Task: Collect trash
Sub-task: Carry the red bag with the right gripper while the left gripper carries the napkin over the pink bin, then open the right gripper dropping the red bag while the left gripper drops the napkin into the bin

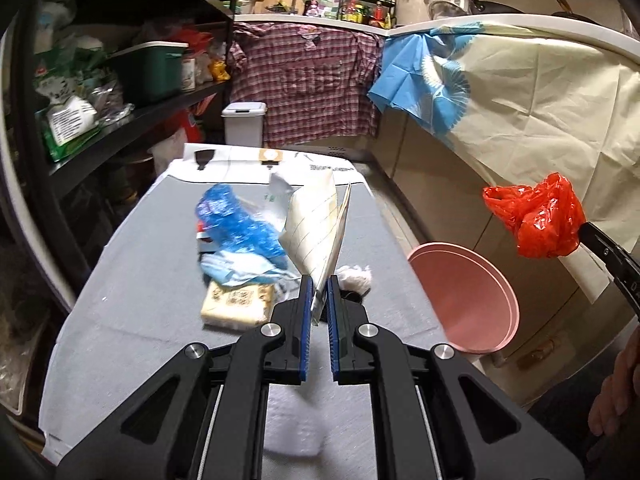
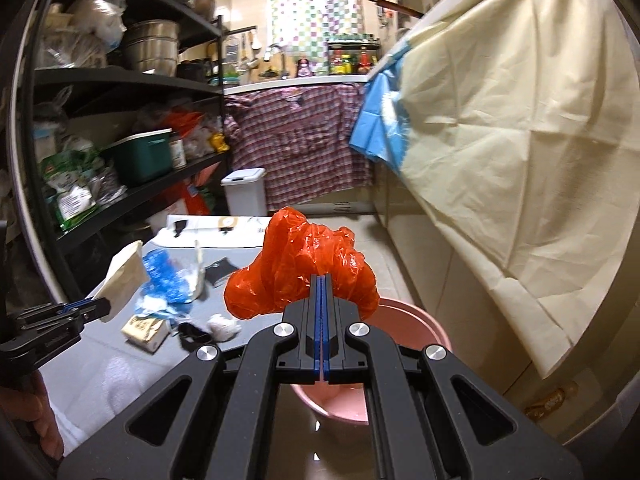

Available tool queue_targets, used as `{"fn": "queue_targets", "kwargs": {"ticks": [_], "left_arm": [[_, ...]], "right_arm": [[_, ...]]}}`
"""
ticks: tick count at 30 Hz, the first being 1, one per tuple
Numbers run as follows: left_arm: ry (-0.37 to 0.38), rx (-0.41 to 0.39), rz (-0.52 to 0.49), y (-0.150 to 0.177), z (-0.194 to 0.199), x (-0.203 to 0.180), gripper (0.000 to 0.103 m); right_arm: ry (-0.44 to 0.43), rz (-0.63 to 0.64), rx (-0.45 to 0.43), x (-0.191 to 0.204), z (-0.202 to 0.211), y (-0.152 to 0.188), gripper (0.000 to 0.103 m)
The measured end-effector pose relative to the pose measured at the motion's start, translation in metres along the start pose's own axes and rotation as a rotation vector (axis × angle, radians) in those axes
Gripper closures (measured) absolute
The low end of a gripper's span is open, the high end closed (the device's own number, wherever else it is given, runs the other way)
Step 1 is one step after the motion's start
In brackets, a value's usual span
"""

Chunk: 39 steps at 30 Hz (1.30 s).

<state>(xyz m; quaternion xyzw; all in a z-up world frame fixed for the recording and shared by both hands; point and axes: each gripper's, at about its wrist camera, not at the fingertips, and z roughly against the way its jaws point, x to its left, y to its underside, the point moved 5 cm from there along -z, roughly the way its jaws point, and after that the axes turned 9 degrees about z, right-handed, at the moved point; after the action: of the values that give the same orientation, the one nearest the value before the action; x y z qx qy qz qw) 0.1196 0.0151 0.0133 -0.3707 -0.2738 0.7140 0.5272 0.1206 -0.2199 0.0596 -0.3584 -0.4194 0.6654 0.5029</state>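
Two grippers are in your hands, each clamped on a piece of trash. Your left gripper, black with blue pads, pinches the lower edge of a cream sheet of lined paper, jaws nearly together with only the paper between them. The sheet stands almost upright, long axis running up and away from the fingers, curled at the top; it hangs above the near middle of the grey-clothed tabletop.

Your right gripper is fully closed on a crumpled, glossy orange-red plastic bag, which bulges above and to both sides of the fingertips. It hangs past the right edge of the tabletop, above a round pink plastic basin on the floor.

Still on the tabletop, around its middle: a crinkled blue plastic bag, a beige tissue packet printed with square code patterns, too blurred to read, and a small white wad near the right edge. At the far edge lies a white printed sheet; its writing is too small to read.
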Motion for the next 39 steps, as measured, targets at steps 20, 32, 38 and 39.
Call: {"fn": "queue_targets", "kwargs": {"ticks": [20,32,38,39], "left_arm": [[0.160,0.053,-0.081,-0.017,-0.070,-0.090,0.095],[0.254,0.154,-0.116,-0.007,-0.132,-0.138,0.095],[0.274,0.185,-0.133,-0.003,-0.154,-0.154,0.095],[0.277,0.189,-0.134,-0.002,-0.156,-0.155,0.095]], "right_arm": [[0.107,-0.136,0.099,-0.066,-0.053,0.028,0.103],[0.107,-0.190,0.188,-0.086,-0.102,0.045,0.103],[0.117,-0.190,0.206,-0.093,-0.116,0.048,0.103],[0.116,-0.188,0.207,-0.092,-0.118,0.048,0.103]]}}
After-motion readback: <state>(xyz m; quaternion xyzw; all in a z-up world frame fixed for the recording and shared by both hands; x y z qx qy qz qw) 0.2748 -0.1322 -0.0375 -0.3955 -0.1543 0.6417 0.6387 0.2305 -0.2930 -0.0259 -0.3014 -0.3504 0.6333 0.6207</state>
